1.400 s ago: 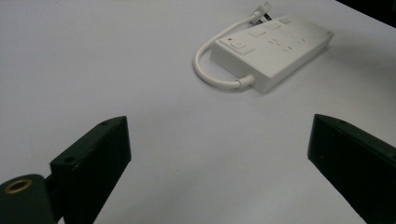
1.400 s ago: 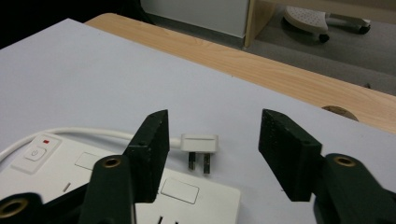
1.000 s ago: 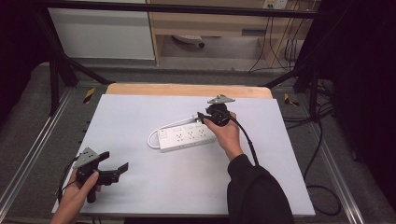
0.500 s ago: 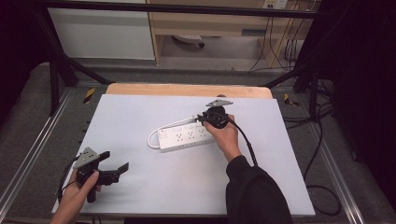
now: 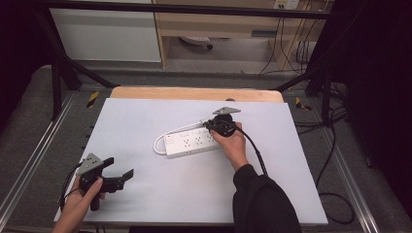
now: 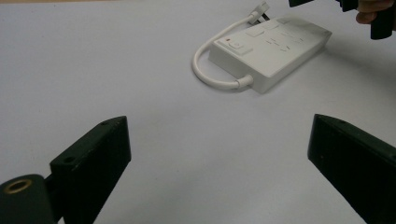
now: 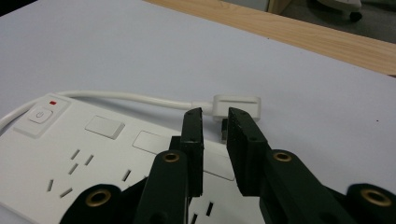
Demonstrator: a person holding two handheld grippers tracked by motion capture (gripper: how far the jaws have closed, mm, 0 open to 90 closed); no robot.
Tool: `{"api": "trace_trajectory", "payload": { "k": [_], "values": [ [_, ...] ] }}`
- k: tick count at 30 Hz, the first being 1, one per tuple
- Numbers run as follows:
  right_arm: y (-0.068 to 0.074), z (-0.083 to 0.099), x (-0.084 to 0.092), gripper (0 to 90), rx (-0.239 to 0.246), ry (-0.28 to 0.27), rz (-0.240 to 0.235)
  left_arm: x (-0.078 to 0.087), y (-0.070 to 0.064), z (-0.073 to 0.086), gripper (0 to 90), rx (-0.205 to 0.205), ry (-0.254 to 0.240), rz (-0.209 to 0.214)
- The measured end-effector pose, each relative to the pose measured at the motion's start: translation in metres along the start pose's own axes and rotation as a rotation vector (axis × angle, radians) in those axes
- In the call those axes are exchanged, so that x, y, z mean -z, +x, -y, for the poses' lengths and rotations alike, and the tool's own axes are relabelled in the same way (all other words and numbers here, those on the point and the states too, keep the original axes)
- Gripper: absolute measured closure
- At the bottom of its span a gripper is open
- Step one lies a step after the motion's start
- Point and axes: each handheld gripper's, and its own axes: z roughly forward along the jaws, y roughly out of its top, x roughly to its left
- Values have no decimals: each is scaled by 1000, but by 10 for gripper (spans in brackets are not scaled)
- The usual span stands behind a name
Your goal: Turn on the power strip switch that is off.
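White worktop (image 5: 160,194) runs from my near edge out to a strip of bare wood (image 5: 194,93) at the far side, with nothing on it but one power strip.

Nearest me, at the near left, my left hand-held gripper (image 5: 119,166) hovers with its jaws spread wide and nothing between them. It is well apart from the work.

Farther out, about the middle of the worktop, the white power strip (image 5: 192,142) lies flat with its sockets up. Its switch (image 7: 39,115) is at the left end, and its short cord (image 7: 126,96) loops out from there and runs along the far side.

My right hand-held gripper (image 5: 210,125) is over the strip's right end, aimed at the flat white plug (image 7: 236,105) that lies on the worktop at the cord's tip, just beyond the strip. The jaws have just been closing and now stand narrow, a slim gap left between them. The plug sits just past their tips, and I see nothing pinched yet.

By my reckoning this is early: the approach to the plug is done, but the grip is not. Taking hold of the plug, lifting it and seating it wherever it belongs are all left.
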Motion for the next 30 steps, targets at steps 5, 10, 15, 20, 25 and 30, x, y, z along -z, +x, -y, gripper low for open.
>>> {"api": "trace_trajectory", "payload": {
  "k": [5,10,15,20,25,30],
  "values": [
    [3,4,-4,815,-6,4,-10,0,0,0,61,4,2,0],
    [5,7,-7,843,-7,0,-20,0,0,0,61,4,2,3],
    [7,10,-11,871,-10,6,-29,0,0,0,62,1,2,5],
    [7,12,-13,882,-15,8,-31,0,0,0,62,-1,4,5],
    [8,12,-15,900,-14,4,-26,0,0,0,62,0,2,5],
    [8,13,-16,900,-13,2,-20,0,0,0,62,1,1,6]
  ]
}}
